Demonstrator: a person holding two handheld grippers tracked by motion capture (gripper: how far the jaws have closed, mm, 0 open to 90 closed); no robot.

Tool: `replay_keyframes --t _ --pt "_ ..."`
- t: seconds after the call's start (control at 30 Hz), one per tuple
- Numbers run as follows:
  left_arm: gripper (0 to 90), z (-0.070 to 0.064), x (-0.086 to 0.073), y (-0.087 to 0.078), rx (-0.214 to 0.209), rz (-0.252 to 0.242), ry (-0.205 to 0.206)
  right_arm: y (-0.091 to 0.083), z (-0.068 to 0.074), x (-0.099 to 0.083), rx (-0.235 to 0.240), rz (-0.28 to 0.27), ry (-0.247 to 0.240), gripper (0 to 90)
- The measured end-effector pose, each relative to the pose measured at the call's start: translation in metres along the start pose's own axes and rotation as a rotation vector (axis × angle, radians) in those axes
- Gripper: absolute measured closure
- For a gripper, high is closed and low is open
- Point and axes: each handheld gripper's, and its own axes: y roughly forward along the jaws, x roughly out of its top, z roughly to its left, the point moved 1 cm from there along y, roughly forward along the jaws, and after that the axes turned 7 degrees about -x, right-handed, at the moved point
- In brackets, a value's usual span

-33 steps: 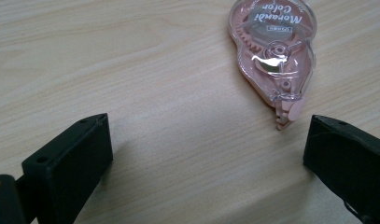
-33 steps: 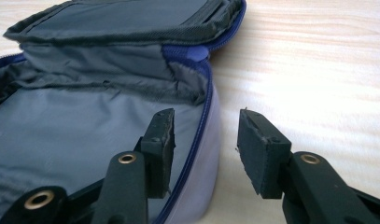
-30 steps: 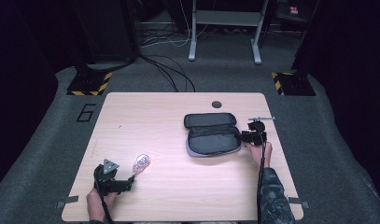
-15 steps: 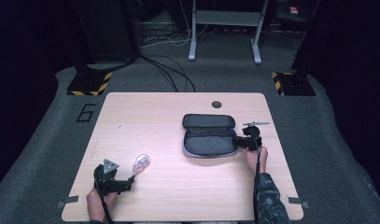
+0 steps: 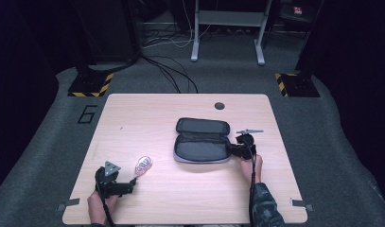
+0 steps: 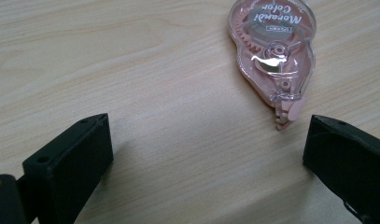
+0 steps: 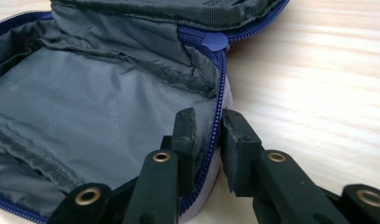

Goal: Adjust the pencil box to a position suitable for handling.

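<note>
A pink correction tape dispenser [image 6: 273, 56] is seen lying flat on the wooden table [image 5: 180, 194], at its near left part, just beyond the left gripper [image 5: 132, 180]. In the left gripper view its long axis is found to run away from the jaws, rounded body far and narrow tip near, and the tip is placed ahead of the wide-open jaws, close to the right-hand jaw and untouched by either. The coming grasp is judged to turn on this offset: the gripper would have to be shifted to its right and pushed forward so that the dispenser is taken across its narrow width. An open grey pencil case [image 5: 202, 147] with a blue zipper is laid well to the right. Its right rim is pinched by the right gripper [image 5: 232, 149], whose jaws are closed on the zippered edge. A small metal tool [image 5: 249, 131] is seen just beyond that gripper.
</note>
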Motion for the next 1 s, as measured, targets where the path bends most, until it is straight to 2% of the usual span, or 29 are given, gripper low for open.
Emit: replay_keyframes --t 0.33,0.53,0.7,0.87,1.0 --pt "1.5 0.000 0.000 0.000 0.001 0.000 0.000 -0.002 0.024 -0.009 0.033 -0.004 -0.063 74.5" --pt "1.6 0.000 0.000 0.000 0.000 0.000 0.000 -0.003 0.031 -0.012 0.044 0.002 -0.042 68.4" --pt "1.6 0.000 0.000 0.000 0.000 0.001 0.001 -0.006 0.035 -0.015 0.064 -0.003 -0.032 51.4" --pt "1.6 0.000 0.000 0.000 -0.001 0.000 0.000 -0.020 0.030 -0.013 0.041 -0.032 -0.015 33.9" --pt "1.6 0.000 0.000 0.000 0.000 0.001 0.001 -0.029 0.023 -0.015 0.017 -0.038 -0.022 27.0"
